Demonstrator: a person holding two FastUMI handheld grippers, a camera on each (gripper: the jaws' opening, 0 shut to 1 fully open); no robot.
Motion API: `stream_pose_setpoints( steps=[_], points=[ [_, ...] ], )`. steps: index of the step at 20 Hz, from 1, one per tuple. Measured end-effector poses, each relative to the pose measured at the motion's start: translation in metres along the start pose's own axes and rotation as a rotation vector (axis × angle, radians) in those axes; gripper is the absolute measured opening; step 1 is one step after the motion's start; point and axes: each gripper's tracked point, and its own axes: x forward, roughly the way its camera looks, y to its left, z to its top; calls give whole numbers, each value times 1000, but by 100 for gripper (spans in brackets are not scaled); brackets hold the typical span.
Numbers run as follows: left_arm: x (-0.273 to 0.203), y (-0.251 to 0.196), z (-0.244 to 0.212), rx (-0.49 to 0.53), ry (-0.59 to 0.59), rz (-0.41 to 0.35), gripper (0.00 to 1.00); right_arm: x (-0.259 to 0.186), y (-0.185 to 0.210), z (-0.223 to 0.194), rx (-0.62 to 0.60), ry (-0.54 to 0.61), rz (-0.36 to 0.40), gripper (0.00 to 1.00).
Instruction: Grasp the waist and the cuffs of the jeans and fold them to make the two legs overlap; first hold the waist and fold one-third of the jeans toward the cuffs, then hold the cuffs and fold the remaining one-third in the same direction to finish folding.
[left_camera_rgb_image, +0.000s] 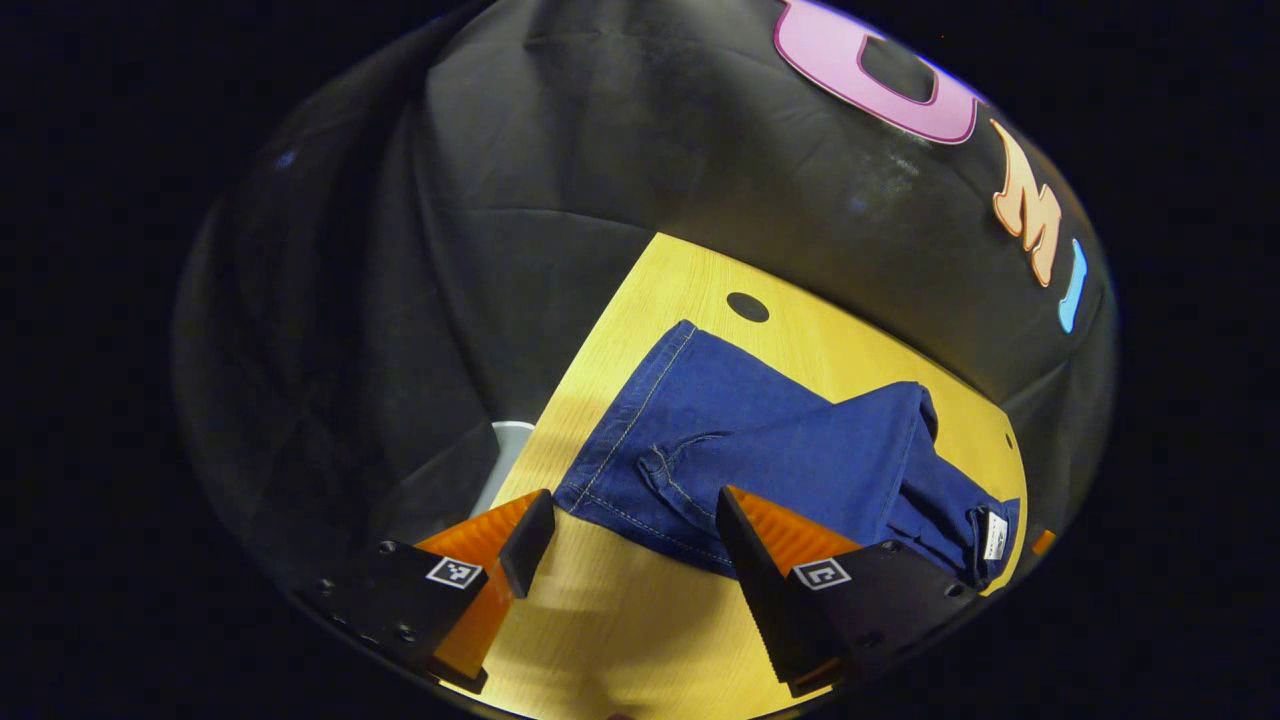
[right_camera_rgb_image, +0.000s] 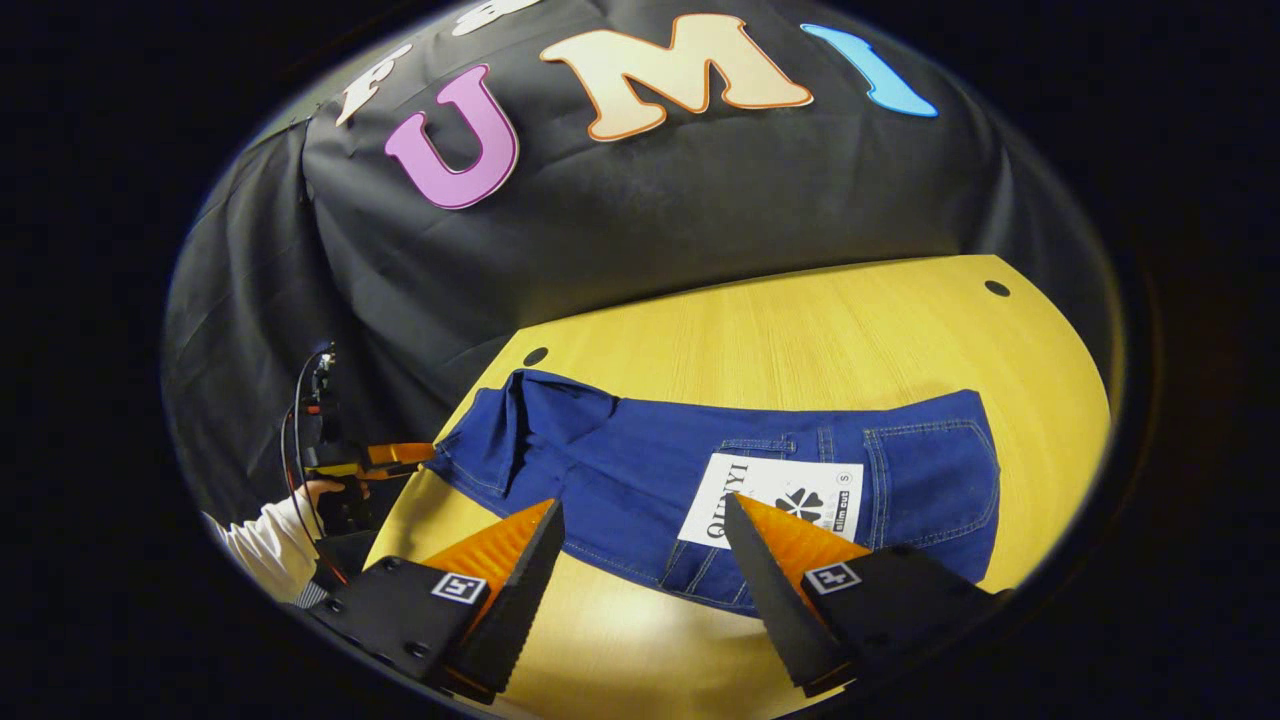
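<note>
The dark blue denim jeans (right_camera_rgb_image: 640, 470) lay flat on the yellow wooden table (right_camera_rgb_image: 820, 330), legs overlapping. The left gripper (left_camera_rgb_image: 630, 540) and the right gripper (right_camera_rgb_image: 645, 545) both stood wide open near the table's front edge, holding nothing.

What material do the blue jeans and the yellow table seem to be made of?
The blue jeans look like dark denim, matte: woven texture, pale contrast stitching along seams and pocket. The yellow table looks like wood or wood-look laminate, smooth with slight sheen: fine parallel grain lines; which of the two, I cannot tell.
</note>
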Motion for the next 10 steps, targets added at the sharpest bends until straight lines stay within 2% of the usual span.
stream_pose_setpoints(
  steps=[1, 2, 7, 10],
  points=[
    [1, 1, 0, -2, 2, 2, 96, -1, -4, 2, 3, -2, -8, 87],
    [5, 2, 0, -2, 2, 5, 96, -5, -8, 2, 7, -3, -21, 96],
    [12, 6, 3, -7, -8, 11, 96, -17, -34, 14, 38, -38, -85, 95],
    [14, 16, 1, 40, 6, 58, 84, -18, -46, 16, 75, -42, -109, 95]
  ],
)
